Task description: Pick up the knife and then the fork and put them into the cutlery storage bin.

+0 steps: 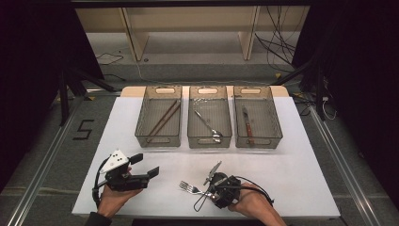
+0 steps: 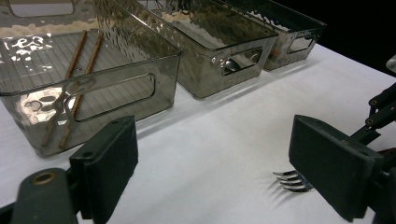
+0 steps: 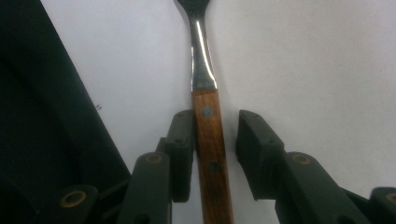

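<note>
White tabletop [image 1: 291,174] carries everything you work with. At its 12 o'clock edge stand three smoked plastic bins: the left bin [image 1: 141,123] with two chopsticks [image 1: 164,117], the middle bin [image 1: 192,123] with a spoon [image 1: 208,125], and the right bin [image 1: 276,123] with a wood-handled knife [image 1: 246,125].

High view: your left gripper [image 1: 147,165] lies at 7 o'clock on the table, its jaws aimed toward 3 o'clock; your left hand [image 1: 113,197] cups it from below with the forearm entering from 6 o'clock. Your right gripper [image 1: 211,190] sits at 5 o'clock, pointed toward 9 o'clock, with your right hand [image 1: 247,205] behind it. The fork [image 1: 190,189] lies flat just at 9 o'clock of that gripper, tines pointing left.

Left gripper view: the jaws stand wide apart with bare table between them. It adds the bins' handle cut-outs seen side-on and the fork's tines [image 2: 292,180], peeking out beside the right-hand jaw.

Right gripper view: this alone shows you the fork's riveted wooden handle [image 3: 210,154] and steel neck running toward 12 o'clock. The jaws straddle the handle; the left-hand pad [image 3: 181,144] touches the wood, while a narrow gap remains before the right-hand pad [image 3: 254,149], so the tongs are not yet clamped.
</note>
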{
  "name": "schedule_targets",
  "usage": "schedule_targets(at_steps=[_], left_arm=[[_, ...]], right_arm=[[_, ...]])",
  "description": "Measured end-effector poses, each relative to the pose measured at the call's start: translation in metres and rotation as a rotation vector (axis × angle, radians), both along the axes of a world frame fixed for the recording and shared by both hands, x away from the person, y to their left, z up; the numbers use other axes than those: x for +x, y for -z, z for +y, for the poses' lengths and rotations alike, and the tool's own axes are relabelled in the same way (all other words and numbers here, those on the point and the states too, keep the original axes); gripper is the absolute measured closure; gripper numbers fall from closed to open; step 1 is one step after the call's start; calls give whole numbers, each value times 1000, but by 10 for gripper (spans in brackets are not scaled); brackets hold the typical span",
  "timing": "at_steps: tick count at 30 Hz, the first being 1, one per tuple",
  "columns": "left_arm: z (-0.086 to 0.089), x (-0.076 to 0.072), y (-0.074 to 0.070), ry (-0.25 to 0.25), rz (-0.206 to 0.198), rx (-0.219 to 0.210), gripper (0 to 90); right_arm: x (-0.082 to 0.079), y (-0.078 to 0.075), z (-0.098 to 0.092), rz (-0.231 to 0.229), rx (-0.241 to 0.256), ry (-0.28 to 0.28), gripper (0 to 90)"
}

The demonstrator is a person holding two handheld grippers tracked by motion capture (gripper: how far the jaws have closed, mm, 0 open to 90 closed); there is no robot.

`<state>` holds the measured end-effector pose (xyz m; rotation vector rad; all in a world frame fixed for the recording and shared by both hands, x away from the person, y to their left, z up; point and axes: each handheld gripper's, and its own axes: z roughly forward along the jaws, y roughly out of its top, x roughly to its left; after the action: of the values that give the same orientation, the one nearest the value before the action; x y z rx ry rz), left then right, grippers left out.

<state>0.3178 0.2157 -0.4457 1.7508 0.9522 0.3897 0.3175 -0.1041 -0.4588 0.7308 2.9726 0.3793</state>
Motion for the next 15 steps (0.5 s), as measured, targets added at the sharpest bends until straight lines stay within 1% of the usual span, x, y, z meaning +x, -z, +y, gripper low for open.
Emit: schedule_targets(at_steps=[2, 3, 6, 10, 11, 13, 15], left_arm=[[0, 0, 0, -1, 1, 0, 154], [0, 0, 0, 0, 1, 1, 154], [0, 0, 0, -1, 1, 0, 154], [0, 0, 0, 1, 2, 2, 154], [0, 0, 0, 1, 1, 2, 154], [0, 0, 0, 1, 2, 1, 154], [0, 0, 0, 1, 3, 1, 154]], right_arm=[[-1, 0, 1, -3, 0, 0, 687], [-1, 0, 2, -1, -13, -1, 698], [-1, 0, 2, 1, -10, 1, 734], [-1, 0, 4, 1, -17, -6, 757], [-1, -1, 4, 9, -23, -6, 768], [-2, 0, 4, 5, -12, -7, 771], [-1, -1, 3, 10, -10, -8, 773]])
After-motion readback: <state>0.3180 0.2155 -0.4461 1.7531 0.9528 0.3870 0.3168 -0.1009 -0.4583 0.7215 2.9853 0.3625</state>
